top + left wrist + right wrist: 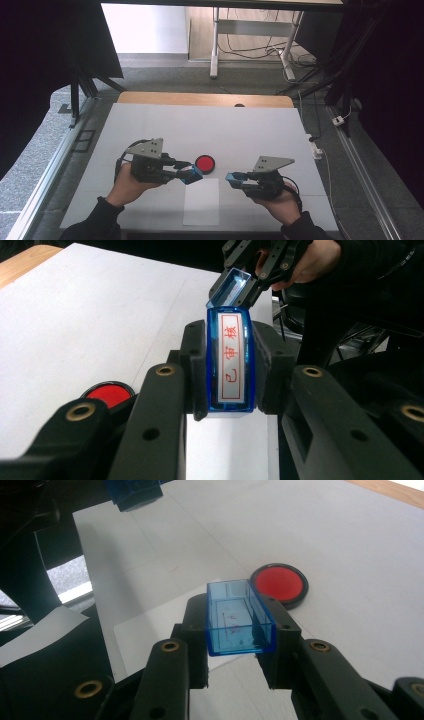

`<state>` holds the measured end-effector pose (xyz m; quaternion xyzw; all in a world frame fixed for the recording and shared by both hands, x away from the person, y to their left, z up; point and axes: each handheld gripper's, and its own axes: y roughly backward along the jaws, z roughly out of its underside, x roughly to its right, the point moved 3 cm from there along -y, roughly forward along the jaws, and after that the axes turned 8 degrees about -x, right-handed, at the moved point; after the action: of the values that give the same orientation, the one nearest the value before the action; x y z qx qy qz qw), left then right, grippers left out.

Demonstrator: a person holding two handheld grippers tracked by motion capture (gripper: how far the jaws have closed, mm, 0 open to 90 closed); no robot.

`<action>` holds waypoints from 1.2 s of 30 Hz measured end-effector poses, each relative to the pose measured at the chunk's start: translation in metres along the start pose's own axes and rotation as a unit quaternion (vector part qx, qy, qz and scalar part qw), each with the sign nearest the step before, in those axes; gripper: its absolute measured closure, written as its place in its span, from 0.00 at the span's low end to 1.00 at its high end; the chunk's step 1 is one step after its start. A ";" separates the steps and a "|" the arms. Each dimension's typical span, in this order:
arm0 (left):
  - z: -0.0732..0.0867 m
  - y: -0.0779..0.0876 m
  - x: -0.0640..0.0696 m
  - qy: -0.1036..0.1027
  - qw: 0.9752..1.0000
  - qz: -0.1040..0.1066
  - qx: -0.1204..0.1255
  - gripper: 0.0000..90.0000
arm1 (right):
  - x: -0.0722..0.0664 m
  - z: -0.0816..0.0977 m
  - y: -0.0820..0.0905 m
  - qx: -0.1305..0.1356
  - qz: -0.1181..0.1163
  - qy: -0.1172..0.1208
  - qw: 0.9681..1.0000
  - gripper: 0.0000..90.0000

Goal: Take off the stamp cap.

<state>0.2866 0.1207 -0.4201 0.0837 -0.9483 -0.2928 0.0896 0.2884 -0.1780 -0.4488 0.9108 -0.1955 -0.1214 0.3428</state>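
My left gripper (190, 174) is shut on a blue stamp (230, 362) whose white face with red characters points along the jaws. My right gripper (232, 178) is shut on the stamp's clear blue cap (239, 617), open side up. The two blue pieces hang a short way apart above a white paper sheet (201, 201). A round red ink pad (204, 163) in a black rim lies on the table just beyond the stamp. In the left gripper view the cap (231, 286) shows farther off in the other hand's gripper.
A white mat (150, 125) covers the wooden table (150, 97). Past the far edge are a desk's legs (215, 45) and cables on the floor. Metal rails (45, 175) run along both sides of the table.
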 end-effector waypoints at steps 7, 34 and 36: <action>0.000 -0.001 0.000 0.003 1.000 -0.003 0.000 0.78 | 0.005 0.012 0.015 0.012 0.026 -0.024 0.999 0.76; 0.002 0.000 -0.001 0.012 1.000 -0.021 -0.002 0.78 | 0.016 0.062 0.060 0.012 0.110 -0.076 0.991 0.76; 0.002 0.000 -0.002 0.014 1.000 -0.023 -0.003 0.78 | 0.017 0.066 0.062 0.013 0.113 -0.084 0.990 0.76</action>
<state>0.2880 0.1219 -0.4221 0.1092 -0.9440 -0.2962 0.0959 0.2629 -0.2664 -0.4569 0.8737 -0.3268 -0.1551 0.3252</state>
